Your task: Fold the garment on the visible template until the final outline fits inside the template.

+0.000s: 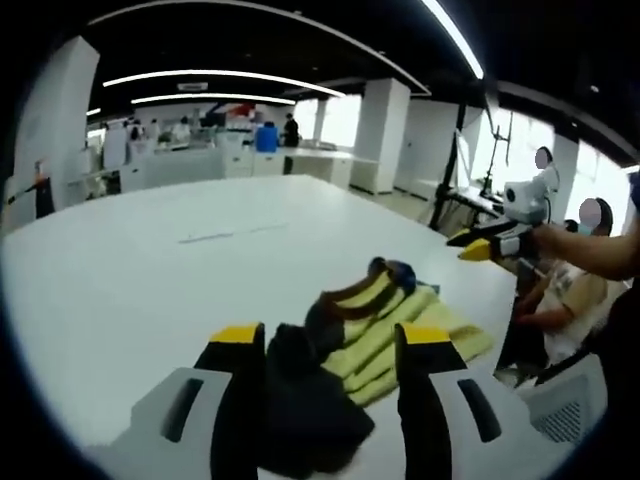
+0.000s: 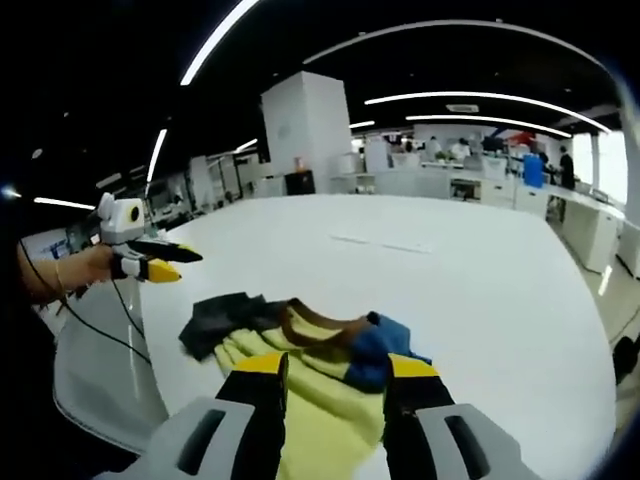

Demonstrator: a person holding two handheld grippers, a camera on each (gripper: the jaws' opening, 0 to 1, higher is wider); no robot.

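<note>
- Dark fabric (image 1: pixel 300 400) of the garment lies bunched between the left gripper's (image 1: pixel 325 345) yellow-tipped jaws in the left gripper view; the jaws stand apart around it, and whether they pinch it I cannot tell.
- Beyond that, the garment (image 1: pixel 385 340) sits crumpled on the white table (image 1: pixel 150 270), near the table's edge: yellow-green body, brown neckband, a blue patch at the far end.
- From the right gripper view, the right gripper (image 2: pixel 335 372) hovers over the yellow-green cloth (image 2: pixel 320 415) with jaws apart and nothing clamped that I can see; the blue patch (image 2: pixel 375 350) lies just beside its right jaw.
- Both grippers appear in each other's views, held up off the table at the side.
- Faint marks (image 2: pixel 380 243) lie further out on the table; whether they belong to the template is too faint to tell.
- Judgement: folding has barely begun, since the garment is a heap, not a flat shape.
- To do this step well, I would take two separate single-layer edges, one per gripper, and draw them apart to spread the cloth flat.
- Grabbing the bunched middle would likely lift several layers and tangle it more.
- Keep the cloth away from the table edge, so nothing slides off.
</note>
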